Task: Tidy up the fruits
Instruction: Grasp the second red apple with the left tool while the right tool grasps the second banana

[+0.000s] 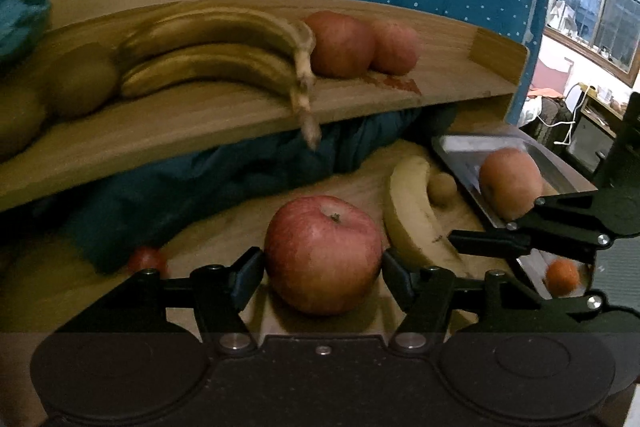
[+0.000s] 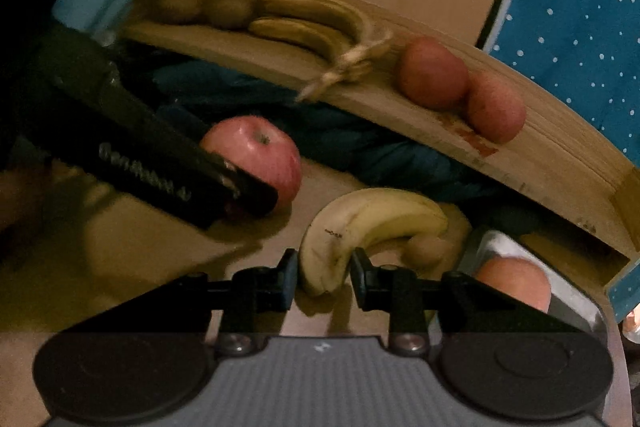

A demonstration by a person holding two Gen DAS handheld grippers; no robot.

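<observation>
Left claw [image 1: 323,269] grips apple [image 1: 323,255]; right claw [image 2: 324,273] pinches banana [image 2: 360,227]; tray [image 1: 460,147] seemingly holds peach [image 1: 510,183].

Lower wooden tabletop [image 1: 224,239]: carries a red apple [image 1: 323,254], a yellow banana [image 1: 416,215] just to its right, a small brown kiwi [image 1: 442,188] touching the banana's far side, a small red fruit [image 1: 149,261] at the left, dark blue cloth [image 1: 208,183] bunched at the back, and a metal tray [image 1: 460,151] at the right.

Raised wooden shelf [image 1: 200,119] above: carries two kiwis [image 2: 202,5] at the left, two bananas [image 1: 212,51] in the middle with stems overhanging the front edge, and two touching red apples [image 1: 360,45] at the right.
</observation>
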